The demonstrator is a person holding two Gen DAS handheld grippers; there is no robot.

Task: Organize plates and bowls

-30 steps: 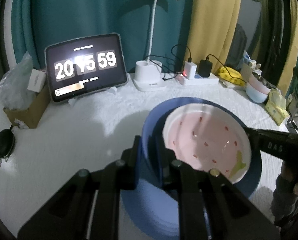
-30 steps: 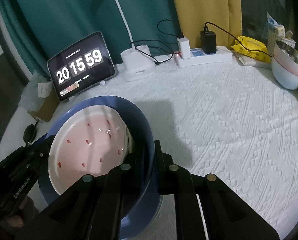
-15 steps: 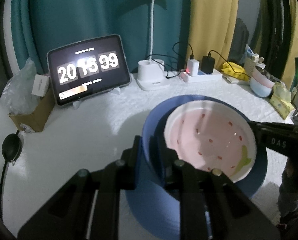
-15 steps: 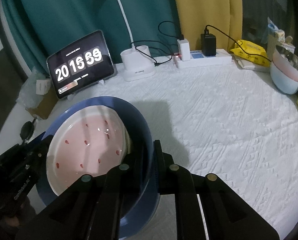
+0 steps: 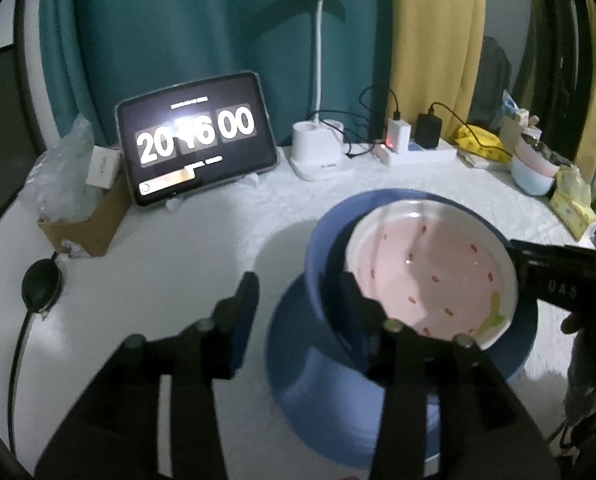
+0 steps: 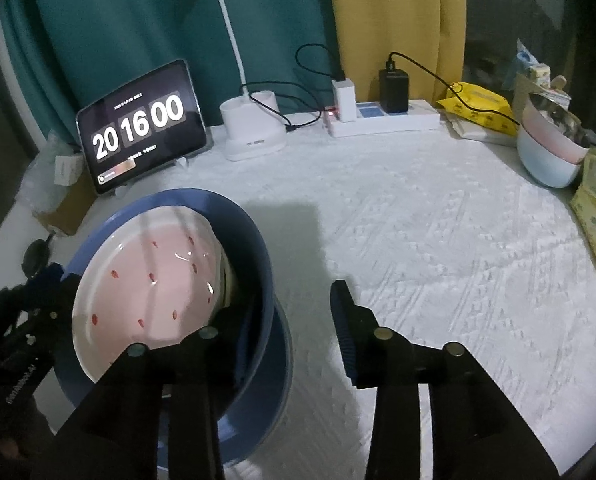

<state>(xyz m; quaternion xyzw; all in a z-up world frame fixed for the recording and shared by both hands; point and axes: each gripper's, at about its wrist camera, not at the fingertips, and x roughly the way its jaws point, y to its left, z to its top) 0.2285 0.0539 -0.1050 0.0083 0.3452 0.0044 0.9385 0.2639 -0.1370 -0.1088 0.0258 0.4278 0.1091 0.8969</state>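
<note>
The blue bowl (image 5: 318,264), with the pink plate (image 5: 430,276) inside, sat on a blue plate (image 5: 318,380) on the desk (image 6: 438,240). Both hand-held grippers, left (image 5: 298,300) and right (image 6: 294,304), were opening, each straddling the bowl's rim without pressing it. The stack looked stiff, glazed, slippery and breakable; the rims seemed the best hold.

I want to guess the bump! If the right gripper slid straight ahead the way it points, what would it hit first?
Probably the blue bowl. The right gripper is opening, and the bowl's wall stands between its fingers, untouched by the outer one. Past that wall, only the white tablecloth lies ahead, though depth is hard to judge.
</note>
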